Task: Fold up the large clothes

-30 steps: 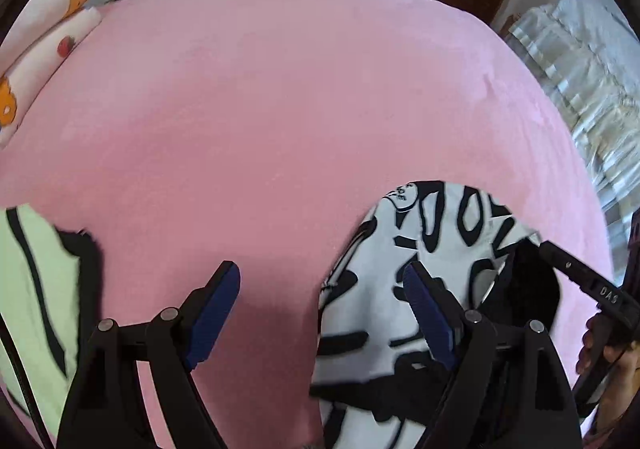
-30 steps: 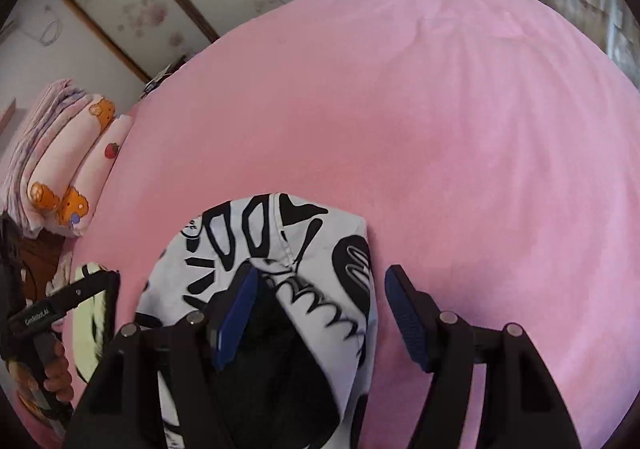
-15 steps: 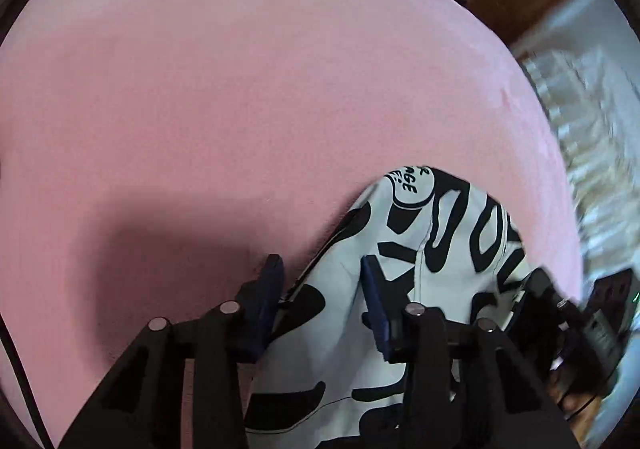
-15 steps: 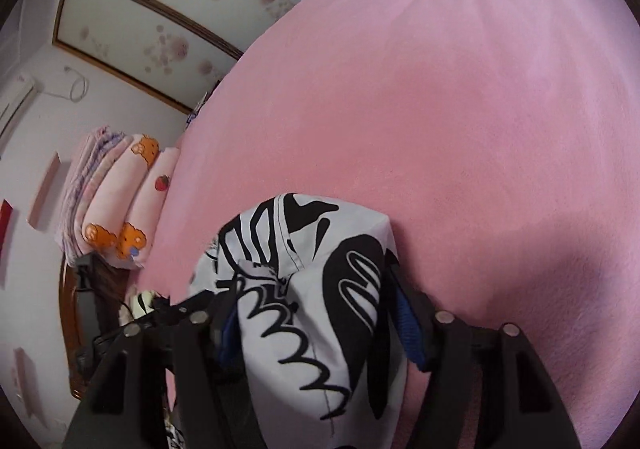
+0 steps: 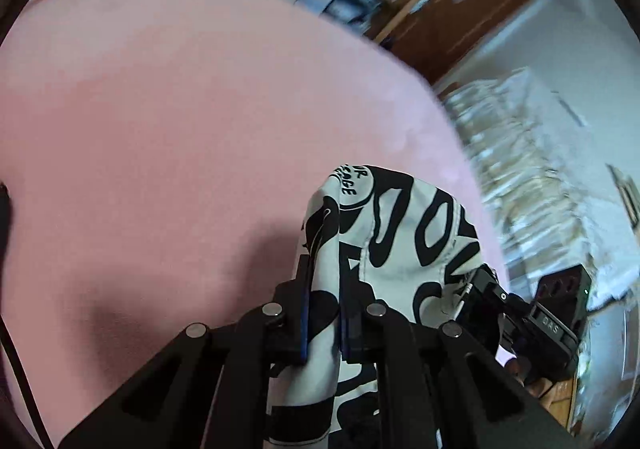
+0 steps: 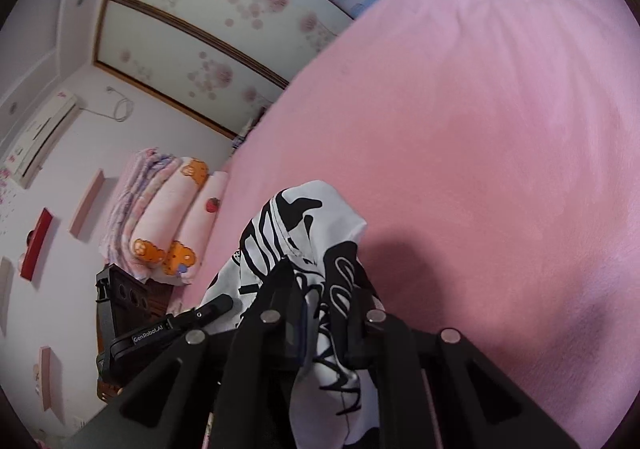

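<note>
Soft, light and floppy, the white black-printed cotton garment (image 5: 400,233) bunches between the closing left tongs (image 5: 324,309) and closing right tongs (image 6: 332,313); gripping its edge looks best.

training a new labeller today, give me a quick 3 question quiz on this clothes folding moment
1. True or false: the black and white garment lies flat on the pink bed cover.
2. What is between the fingers of the left gripper?
3. In the right wrist view, the pillows are: A) left of the garment, B) right of it, C) under it.

Key:
1. False; it is bunched up.
2. A fold of the garment; the right gripper is closing on it too.
3. A
</note>
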{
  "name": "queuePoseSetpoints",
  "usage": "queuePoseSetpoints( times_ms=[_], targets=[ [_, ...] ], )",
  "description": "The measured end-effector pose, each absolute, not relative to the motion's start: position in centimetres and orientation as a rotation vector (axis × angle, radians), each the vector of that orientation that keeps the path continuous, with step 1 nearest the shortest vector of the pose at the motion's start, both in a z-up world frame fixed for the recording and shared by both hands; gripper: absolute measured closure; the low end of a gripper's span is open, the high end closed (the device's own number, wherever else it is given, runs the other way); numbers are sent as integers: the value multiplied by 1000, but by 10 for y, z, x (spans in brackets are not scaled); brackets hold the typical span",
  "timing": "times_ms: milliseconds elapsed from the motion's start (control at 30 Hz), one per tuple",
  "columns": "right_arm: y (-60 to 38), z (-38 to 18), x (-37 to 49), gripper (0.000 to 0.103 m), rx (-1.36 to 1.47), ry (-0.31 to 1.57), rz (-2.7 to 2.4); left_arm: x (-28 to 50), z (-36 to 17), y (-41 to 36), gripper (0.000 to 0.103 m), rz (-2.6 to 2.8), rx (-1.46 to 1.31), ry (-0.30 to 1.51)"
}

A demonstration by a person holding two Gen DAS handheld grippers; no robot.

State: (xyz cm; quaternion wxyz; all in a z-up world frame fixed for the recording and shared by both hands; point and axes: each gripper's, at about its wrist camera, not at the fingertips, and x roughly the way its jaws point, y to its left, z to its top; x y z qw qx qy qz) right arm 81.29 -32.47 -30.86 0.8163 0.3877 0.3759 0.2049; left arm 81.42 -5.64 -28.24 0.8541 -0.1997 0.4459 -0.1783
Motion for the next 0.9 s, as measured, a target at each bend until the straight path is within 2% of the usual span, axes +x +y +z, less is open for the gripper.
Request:
queuePoseSetpoints(
  times_ms=[233,467,667,900],
  targets=[
    [-332,-248,746,92,787,626,535,733,-217,-42,95,-542,-404,738],
    [-332,-210,665,92,695,534,629,660,-186,-40,95,-593,-349,706],
    [-323,-200,590,92,638,561,686,591,-195,-17,95,-543,-390,747],
    [-305,-228,532,92,611,681,672,533,-234,-9,95,-468,-409,848]
  ],
)
